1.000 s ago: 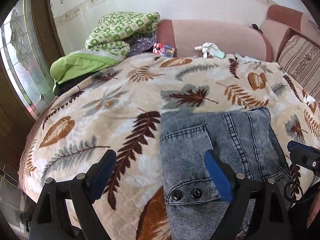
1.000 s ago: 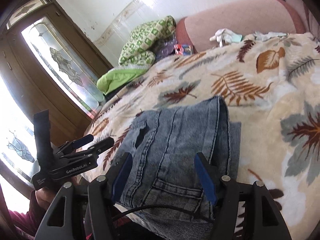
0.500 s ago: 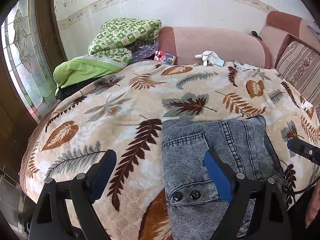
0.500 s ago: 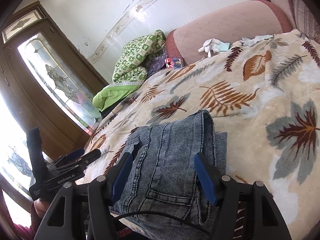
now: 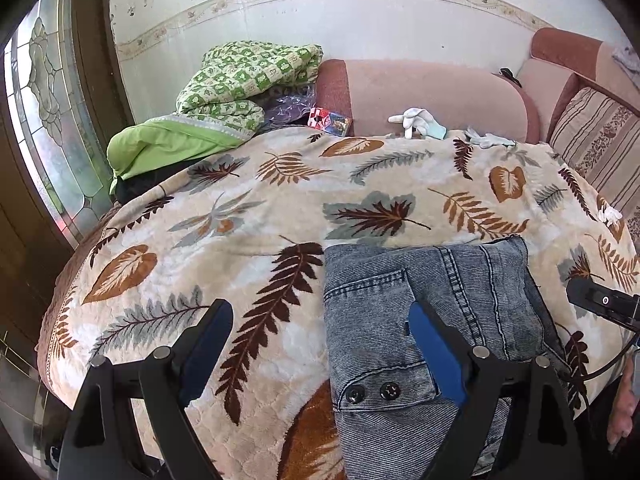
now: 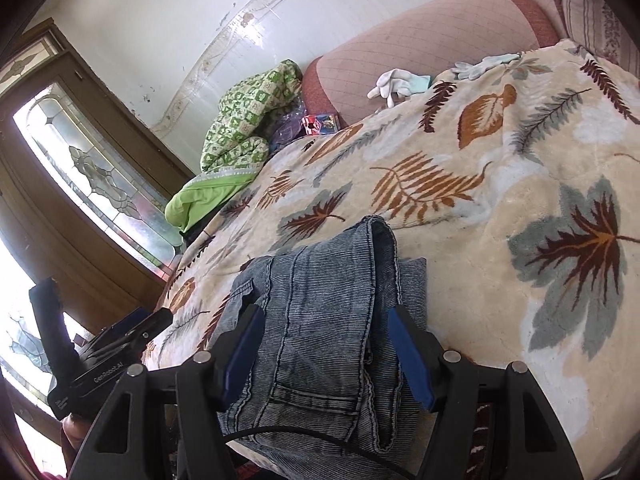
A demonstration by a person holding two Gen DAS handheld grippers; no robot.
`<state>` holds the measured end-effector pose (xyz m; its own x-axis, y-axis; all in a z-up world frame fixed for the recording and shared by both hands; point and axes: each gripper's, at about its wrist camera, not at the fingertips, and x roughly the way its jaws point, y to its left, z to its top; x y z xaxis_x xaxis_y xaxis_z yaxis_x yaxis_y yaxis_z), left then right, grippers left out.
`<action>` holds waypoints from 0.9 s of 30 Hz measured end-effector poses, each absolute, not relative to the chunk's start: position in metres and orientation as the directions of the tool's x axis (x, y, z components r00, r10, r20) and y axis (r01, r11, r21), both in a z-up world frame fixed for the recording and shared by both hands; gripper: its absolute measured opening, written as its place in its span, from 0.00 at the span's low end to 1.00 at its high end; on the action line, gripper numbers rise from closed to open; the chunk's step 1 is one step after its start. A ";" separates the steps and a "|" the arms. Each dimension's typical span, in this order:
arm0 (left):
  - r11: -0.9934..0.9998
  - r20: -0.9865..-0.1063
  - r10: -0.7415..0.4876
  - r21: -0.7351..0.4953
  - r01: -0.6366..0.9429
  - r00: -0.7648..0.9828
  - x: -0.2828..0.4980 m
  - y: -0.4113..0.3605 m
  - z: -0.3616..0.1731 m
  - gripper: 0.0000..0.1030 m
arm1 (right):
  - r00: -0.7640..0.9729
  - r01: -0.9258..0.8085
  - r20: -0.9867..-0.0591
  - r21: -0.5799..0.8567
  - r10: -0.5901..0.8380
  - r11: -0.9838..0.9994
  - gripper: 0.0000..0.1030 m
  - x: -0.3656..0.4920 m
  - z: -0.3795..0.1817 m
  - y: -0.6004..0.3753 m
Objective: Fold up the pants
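The denim pants (image 5: 432,320) sit folded into a compact stack at the near edge of the bed, on the leaf-print blanket (image 5: 248,216), and that looks like a fold close to finished. Layers are doubled over: in the right wrist view a rounded fold edge (image 6: 380,236) stands up at the far end, with a lower layer poking out just beside it on the right. The waistband end with its two dark buttons (image 5: 372,391) faces the person, probably so the bulky end stays within easy reach.

Left hand-held gripper (image 5: 320,344): jaws wide, nothing between the pads. One finger hangs over bare blanket, the other over the denim's pocket area, straddling the stack's left edge. My read is that it is lined up to catch or smooth that side.

Right hand-held gripper (image 6: 324,352): jaws at a middling spread, framing the stack lengthwise. The pads do not seem to press on the cloth, so I would call it empty, hovering above the denim.

Well apart at the head of the bed lie a green checked quilt (image 5: 248,76), white gloves (image 5: 416,120) and a small colourful packet (image 5: 330,120), all clear of the work.
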<state>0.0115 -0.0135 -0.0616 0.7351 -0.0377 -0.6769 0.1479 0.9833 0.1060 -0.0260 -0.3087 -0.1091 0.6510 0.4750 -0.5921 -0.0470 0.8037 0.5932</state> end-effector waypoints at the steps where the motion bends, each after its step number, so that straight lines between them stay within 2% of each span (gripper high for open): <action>1: 0.983 -0.677 -0.036 0.107 0.147 0.735 0.011 -0.014 -0.062 0.87 | 0.649 -0.046 -0.595 0.591 0.474 0.805 0.66 -0.026 -0.110 -0.308; 10: 0.984 -0.698 -0.042 0.095 0.151 0.715 0.017 -0.006 -0.069 0.87 | 0.626 -0.033 -0.620 0.585 0.473 0.811 0.66 -0.021 -0.116 -0.306; 19: 0.989 -0.798 -0.094 -0.008 0.145 0.596 0.041 0.035 -0.103 0.87 | 0.574 0.017 -0.659 0.603 0.486 0.798 0.68 -0.012 -0.132 -0.308; 24: 0.978 -0.827 -0.188 -0.108 0.178 0.530 0.054 0.056 -0.117 0.87 | 0.553 0.090 -0.688 0.610 0.470 0.787 0.68 -0.006 -0.143 -0.320; 27: 0.951 -0.841 -0.287 -0.194 0.240 0.458 0.061 0.056 -0.124 0.87 | 0.547 0.119 -0.700 0.607 0.458 0.785 0.70 -0.004 -0.148 -0.329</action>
